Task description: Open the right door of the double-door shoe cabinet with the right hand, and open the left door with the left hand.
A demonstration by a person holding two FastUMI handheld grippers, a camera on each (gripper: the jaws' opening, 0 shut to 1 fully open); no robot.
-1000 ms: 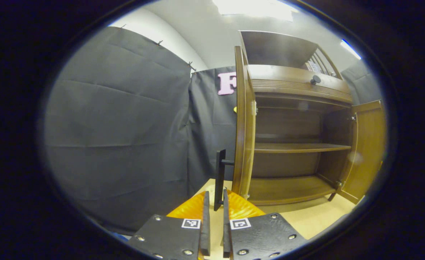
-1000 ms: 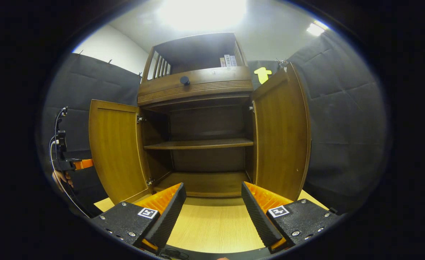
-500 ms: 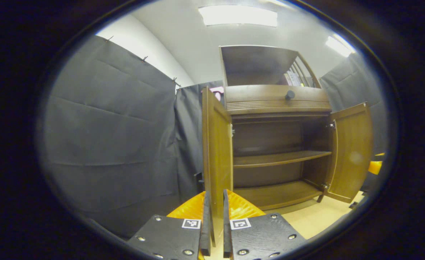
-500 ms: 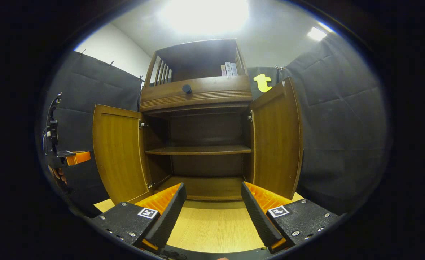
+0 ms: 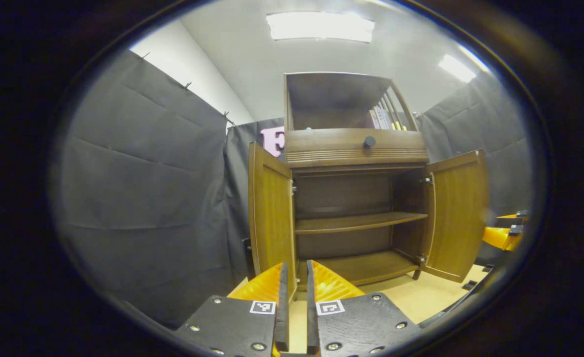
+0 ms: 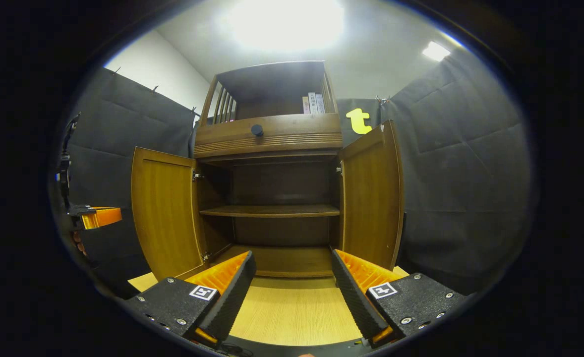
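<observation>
Both doors, left door (image 6: 165,213) and right door (image 6: 371,198), stand swung wide; task looks done. Your left gripper (image 5: 294,317) has jaws clenched on nothing, right gripper (image 6: 292,292) jaws released, both clear of the handles.

Shoe cabinet (image 6: 272,198) on table (image 6: 292,312), left door (image 6: 165,213) and right door (image 6: 371,198) swung outward, shelf (image 6: 272,211) inside

No text can be read. The book spines (image 6: 312,103) on the cabinet's top shelf, upper centre of the right gripper view, carry markings too small to make out.
</observation>
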